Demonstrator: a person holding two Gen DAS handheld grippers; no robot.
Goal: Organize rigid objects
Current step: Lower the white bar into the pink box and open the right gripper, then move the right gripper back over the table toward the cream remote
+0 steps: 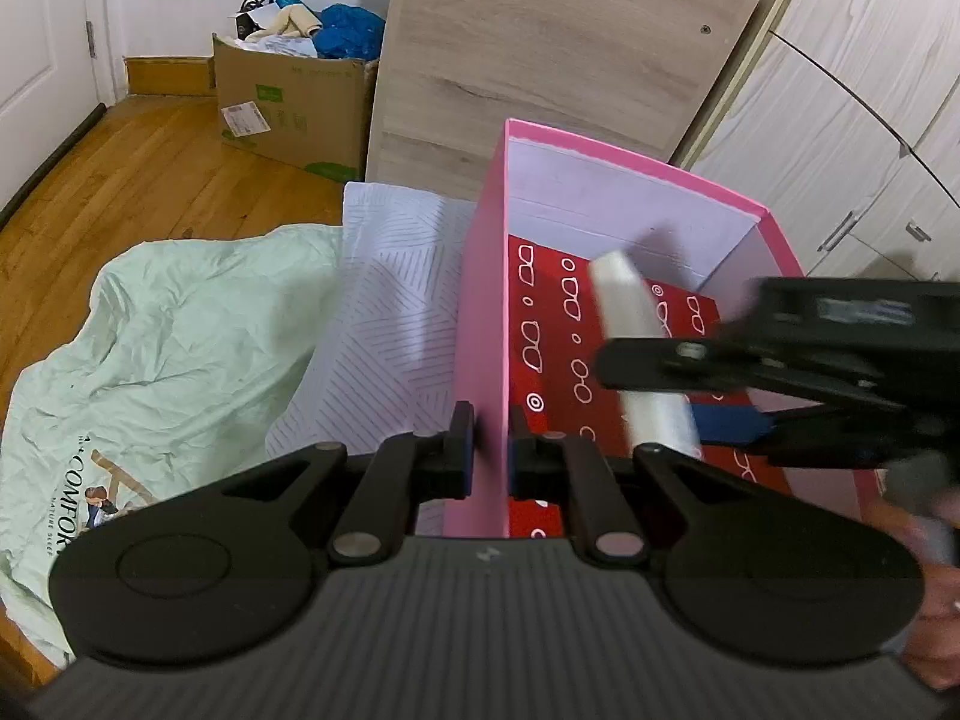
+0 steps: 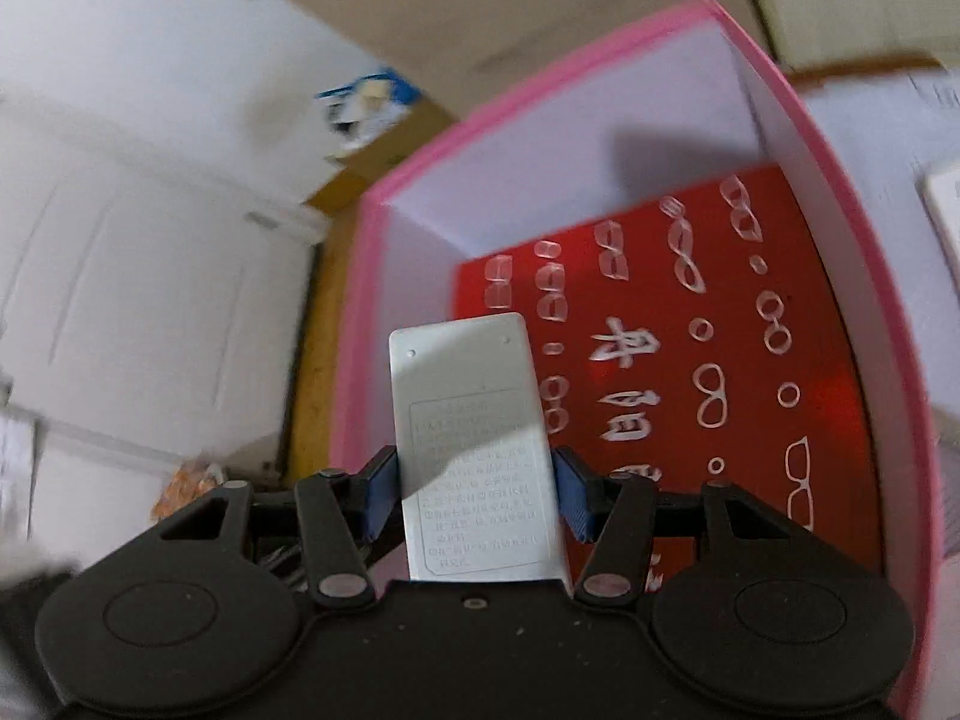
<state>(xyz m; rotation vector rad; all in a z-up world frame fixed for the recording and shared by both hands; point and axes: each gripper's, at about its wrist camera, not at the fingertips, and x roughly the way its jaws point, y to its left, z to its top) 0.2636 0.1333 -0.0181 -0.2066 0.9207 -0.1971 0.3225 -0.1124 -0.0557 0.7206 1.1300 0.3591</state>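
The white rectangular device [image 2: 480,450], a flat slab with a printed label panel on its visible face, is clamped between the blue pads of the right tongs [image 2: 477,492], one pad on each long edge, with its far end projecting forward past the fingertips. It hangs above the interior of the pink box [image 1: 480,312], over the red item [image 2: 690,372] that lies flat on the box floor and bears white spectacle outlines and characters; whether the device touches the red item cannot be told. In the left wrist view the same device [image 1: 636,348] appears blurred and tilted, crossed by the right tongs [image 1: 720,402] entering from the right side of the frame. The left tongs [image 1: 489,450] are nearly closed and grip the near left wall of the pink box, one pad outside the wall and one inside. The inner walls of the box are white. The box stands on a white striped pillow [image 1: 396,300], beside a pale green bedcover [image 1: 168,348] with printed lettering. Behind the box a wood-grain panel [image 1: 540,54] leans upright, with a cardboard carton [image 1: 294,108] filled with bags and cloth to its left on the wooden floor [image 1: 120,180]. White cabinet doors [image 1: 852,108] stand to the right.
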